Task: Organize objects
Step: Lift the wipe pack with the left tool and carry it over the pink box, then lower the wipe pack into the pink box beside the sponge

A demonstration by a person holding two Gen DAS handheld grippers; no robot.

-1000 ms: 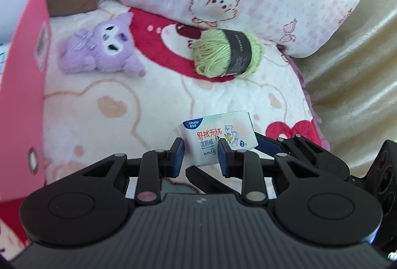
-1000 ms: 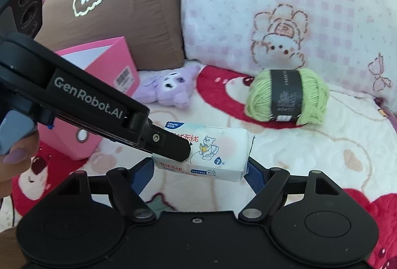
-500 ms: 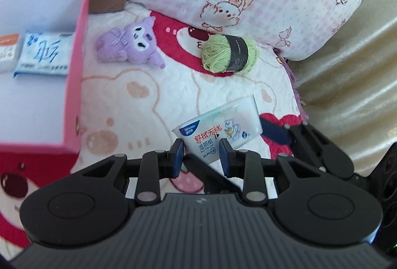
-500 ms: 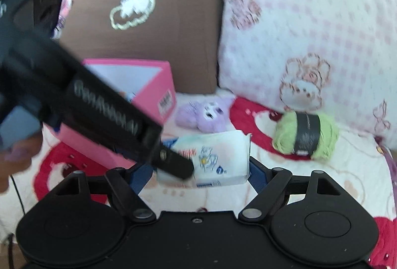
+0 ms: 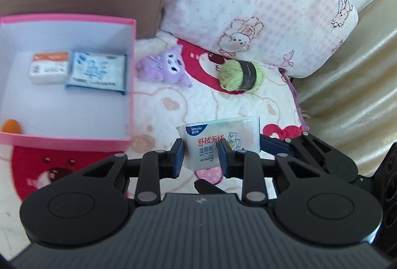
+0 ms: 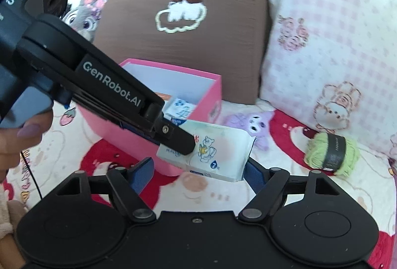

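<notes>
LIFT: wipes pack (image 5: 221, 142) now up off the bed | left gripper (image 5: 201, 153) fingers clamped on one end, right gripper (image 6: 198, 171) fingers just narrowing on its length | pink box (image 5: 131, 65) now open beyond left fingers, drop looks next

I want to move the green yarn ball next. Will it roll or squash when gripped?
The yarn ball looks soft and loosely wound, so it will probably squash between the fingers. Its rounded shape could roll if nudged, though the plush blanket likely damps that. The dark paper band around its middle seems the firmest place to grip.
</notes>
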